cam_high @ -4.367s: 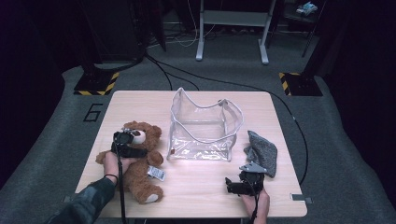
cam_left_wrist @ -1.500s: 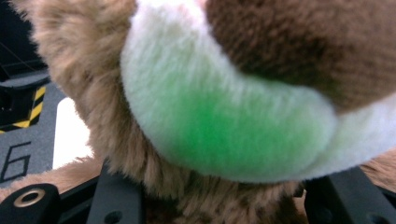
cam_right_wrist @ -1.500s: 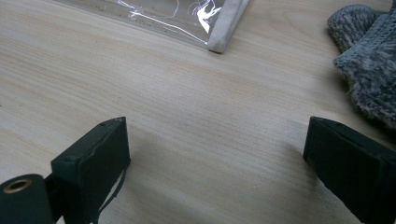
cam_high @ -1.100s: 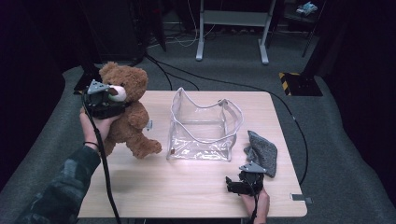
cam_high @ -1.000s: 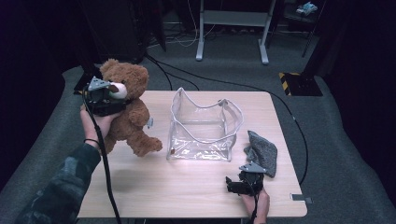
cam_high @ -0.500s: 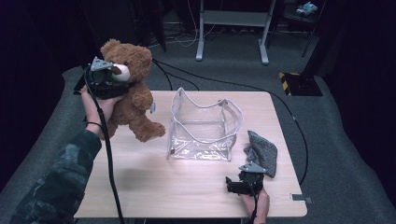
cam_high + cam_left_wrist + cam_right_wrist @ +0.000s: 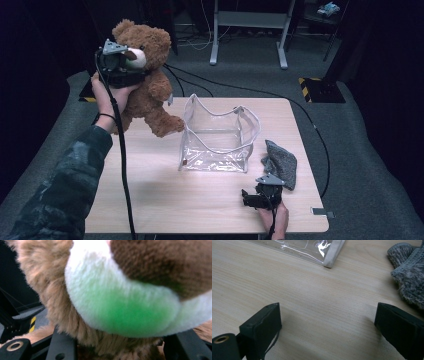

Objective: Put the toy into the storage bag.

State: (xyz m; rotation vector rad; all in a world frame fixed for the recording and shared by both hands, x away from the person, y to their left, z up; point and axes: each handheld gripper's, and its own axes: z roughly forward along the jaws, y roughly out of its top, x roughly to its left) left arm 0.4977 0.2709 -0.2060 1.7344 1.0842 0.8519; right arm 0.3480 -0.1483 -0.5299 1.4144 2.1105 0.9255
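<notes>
Left fingers [image 7: 112, 350] clamp the teddy bear [image 7: 145, 75], tips buried in fur; right fingers [image 7: 329, 332] apart.

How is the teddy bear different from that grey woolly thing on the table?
The teddy bear is brown, plump and held up in the air by the left gripper; the grey woolly thing is flat, crumpled and lies untouched on the table. The bear is clearly bigger. Both look soft.
</notes>
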